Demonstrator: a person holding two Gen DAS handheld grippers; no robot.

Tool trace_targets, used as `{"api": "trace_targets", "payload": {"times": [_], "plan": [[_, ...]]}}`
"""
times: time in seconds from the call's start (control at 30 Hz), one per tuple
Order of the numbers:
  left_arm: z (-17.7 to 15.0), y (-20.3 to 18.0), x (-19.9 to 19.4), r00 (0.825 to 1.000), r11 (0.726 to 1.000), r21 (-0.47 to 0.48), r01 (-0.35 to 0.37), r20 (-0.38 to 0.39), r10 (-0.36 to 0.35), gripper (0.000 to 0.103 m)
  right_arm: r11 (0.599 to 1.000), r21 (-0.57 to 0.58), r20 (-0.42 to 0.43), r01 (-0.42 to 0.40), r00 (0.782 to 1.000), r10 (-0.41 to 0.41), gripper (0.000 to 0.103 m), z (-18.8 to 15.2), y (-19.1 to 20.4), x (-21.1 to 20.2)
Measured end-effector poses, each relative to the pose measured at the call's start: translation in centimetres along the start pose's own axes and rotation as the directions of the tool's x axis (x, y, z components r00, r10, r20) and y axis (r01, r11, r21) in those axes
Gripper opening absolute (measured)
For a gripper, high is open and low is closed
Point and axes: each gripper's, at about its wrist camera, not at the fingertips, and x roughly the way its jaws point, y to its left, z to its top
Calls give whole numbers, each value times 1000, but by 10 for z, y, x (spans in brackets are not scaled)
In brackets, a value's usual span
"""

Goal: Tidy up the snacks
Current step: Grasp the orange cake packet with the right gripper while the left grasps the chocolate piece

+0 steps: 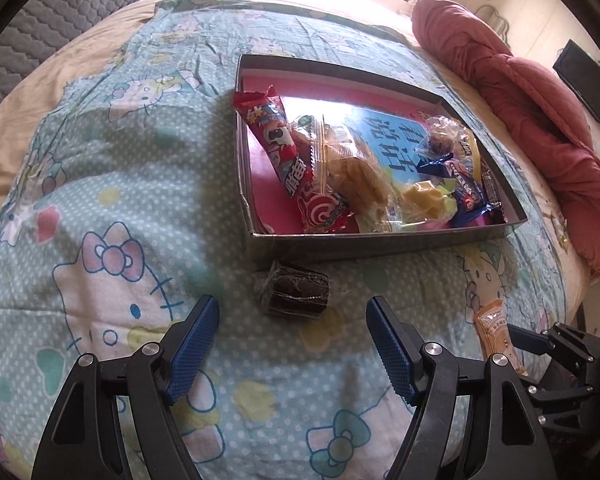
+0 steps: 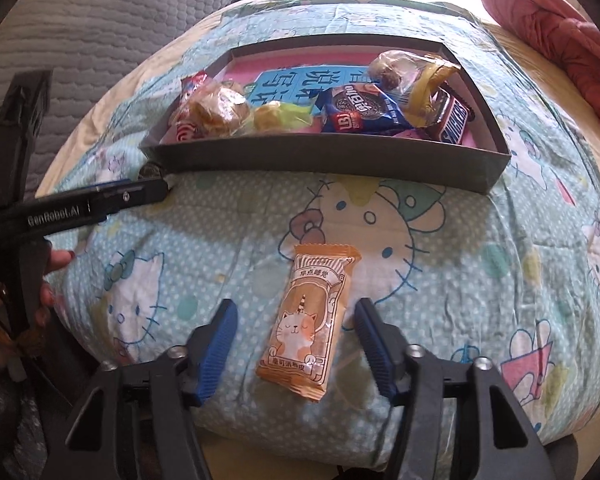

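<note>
A shallow grey box [image 1: 380, 242] [image 2: 340, 158] with several wrapped snacks inside lies on the cartoon-print blanket. A dark chocolate cake in clear wrap [image 1: 298, 292] lies just in front of the box's near wall. My left gripper [image 1: 292, 310] stands open with that cake just ahead of its blue fingertips, pads apart from it. An orange packet with a cat drawing [image 2: 314, 320] [image 1: 496, 332] lies flat on the blanket. My right gripper [image 2: 294, 314] straddles the packet, blue pads a little clear of its sides, so it is open.
A red quilt [image 1: 532, 120] is bunched to the right of the box. A grey padded headboard [image 2: 80, 40] runs along the left. The left gripper's black body [image 2: 80, 204] and a hand [image 2: 56, 260] show in the right wrist view.
</note>
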Motion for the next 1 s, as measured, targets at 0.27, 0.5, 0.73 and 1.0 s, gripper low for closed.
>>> {"api": "trace_targets", "payload": {"times": [0.27, 0.5, 0.73, 1.0], "plan": [[2, -5, 5, 1000, 999, 31, -19, 25, 18, 77, 1000, -17, 15, 24, 1000, -23, 34, 1, -4, 3], [3, -6, 8, 999, 998, 47, -38, 20, 37, 56, 999, -23, 28, 23, 999, -23, 33, 2, -4, 4], [2, -11, 9, 999, 996, 81, -39, 14, 38, 41, 999, -35, 37, 27, 999, -26, 32, 4, -2, 6], [-2, -19, 2, 1000, 995, 96, 10, 14, -11, 40, 999, -24, 56, -35, 998, 36, 26, 5, -5, 0]]}}
